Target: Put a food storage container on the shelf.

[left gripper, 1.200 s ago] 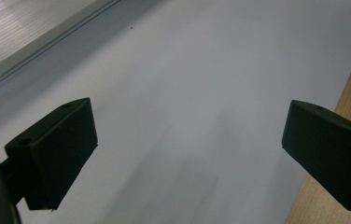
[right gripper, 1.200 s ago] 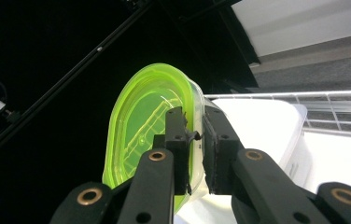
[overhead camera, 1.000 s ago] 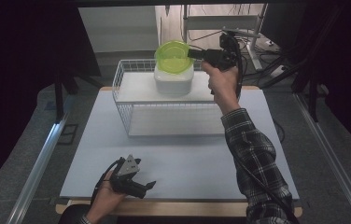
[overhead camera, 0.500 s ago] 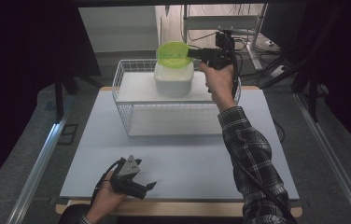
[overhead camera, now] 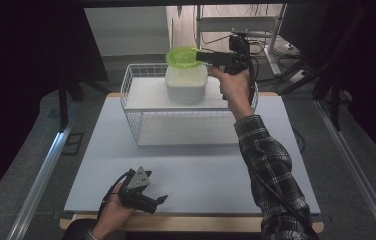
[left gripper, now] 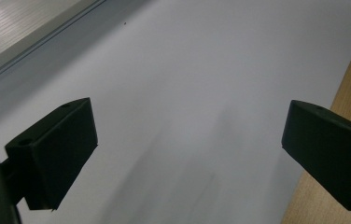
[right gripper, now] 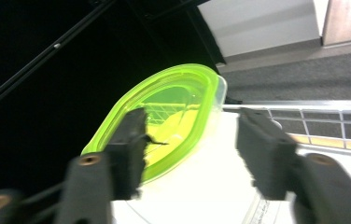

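Lid placement looks basically done: the green lid (overhead camera: 183, 58) sits tilted on top of the white container (overhead camera: 186, 84), which stands on the upper shelf of the wire basket (overhead camera: 136, 116). The right gripper (overhead camera: 202, 56) is at the lid's edge and its jaws have just been opening, pads off the lid now, so I'd call this the release. Next it probably needs to back away without nudging the lid, or press it flat. The left gripper (overhead camera: 162, 199) rests low over the table (overhead camera: 201, 170), jaws wide apart, empty.
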A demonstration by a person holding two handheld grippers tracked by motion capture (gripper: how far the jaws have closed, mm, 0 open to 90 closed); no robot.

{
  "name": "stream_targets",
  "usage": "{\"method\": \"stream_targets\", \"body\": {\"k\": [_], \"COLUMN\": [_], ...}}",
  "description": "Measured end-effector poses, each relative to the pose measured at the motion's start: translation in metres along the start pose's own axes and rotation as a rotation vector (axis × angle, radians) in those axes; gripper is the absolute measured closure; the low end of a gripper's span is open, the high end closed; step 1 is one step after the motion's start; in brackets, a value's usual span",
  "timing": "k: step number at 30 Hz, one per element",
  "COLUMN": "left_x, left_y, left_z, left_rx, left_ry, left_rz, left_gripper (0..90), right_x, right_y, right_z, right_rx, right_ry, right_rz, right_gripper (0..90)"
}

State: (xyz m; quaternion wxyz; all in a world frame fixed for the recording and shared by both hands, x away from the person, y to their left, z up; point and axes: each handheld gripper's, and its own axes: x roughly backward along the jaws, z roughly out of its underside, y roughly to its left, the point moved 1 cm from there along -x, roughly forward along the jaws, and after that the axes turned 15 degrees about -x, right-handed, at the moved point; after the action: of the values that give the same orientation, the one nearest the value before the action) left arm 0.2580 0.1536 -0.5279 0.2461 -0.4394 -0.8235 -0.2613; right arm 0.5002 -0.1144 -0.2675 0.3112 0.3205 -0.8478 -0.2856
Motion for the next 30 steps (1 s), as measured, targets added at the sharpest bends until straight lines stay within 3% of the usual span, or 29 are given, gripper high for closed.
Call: {"method": "stream_targets", "body": {"k": [4,9,15,30], "left_x": [0.0,-0.001,-0.001,-0.001], "left_y": [0.0,0.0,0.0,0.0], "left_z": [0.0,0.0,0.0,0.0], "left_rx": [0.0,0.001,0.004,0.007], "left_ry": [0.0,0.0,0.0,-0.002], "left_rz": [-0.001,-0.003,-0.003,-0.004], "left_gripper": [3.2,3.2,3.2,3.1], "right_x": [0.004,0.012,0.022,0.034], "right_y": [-0.006,-0.013,-0.021,-0.035], "right_z": [0.003,0.013,0.03,0.079], "right_rx": [0.027,0.074,0.122,0.276], "right_ry": [0.007,0.036,0.044,0.105], "right_rz": [-0.02,-0.04,-0.058,-0.024], "right_gripper": [23.9,17.2,12.6,6.4]}}
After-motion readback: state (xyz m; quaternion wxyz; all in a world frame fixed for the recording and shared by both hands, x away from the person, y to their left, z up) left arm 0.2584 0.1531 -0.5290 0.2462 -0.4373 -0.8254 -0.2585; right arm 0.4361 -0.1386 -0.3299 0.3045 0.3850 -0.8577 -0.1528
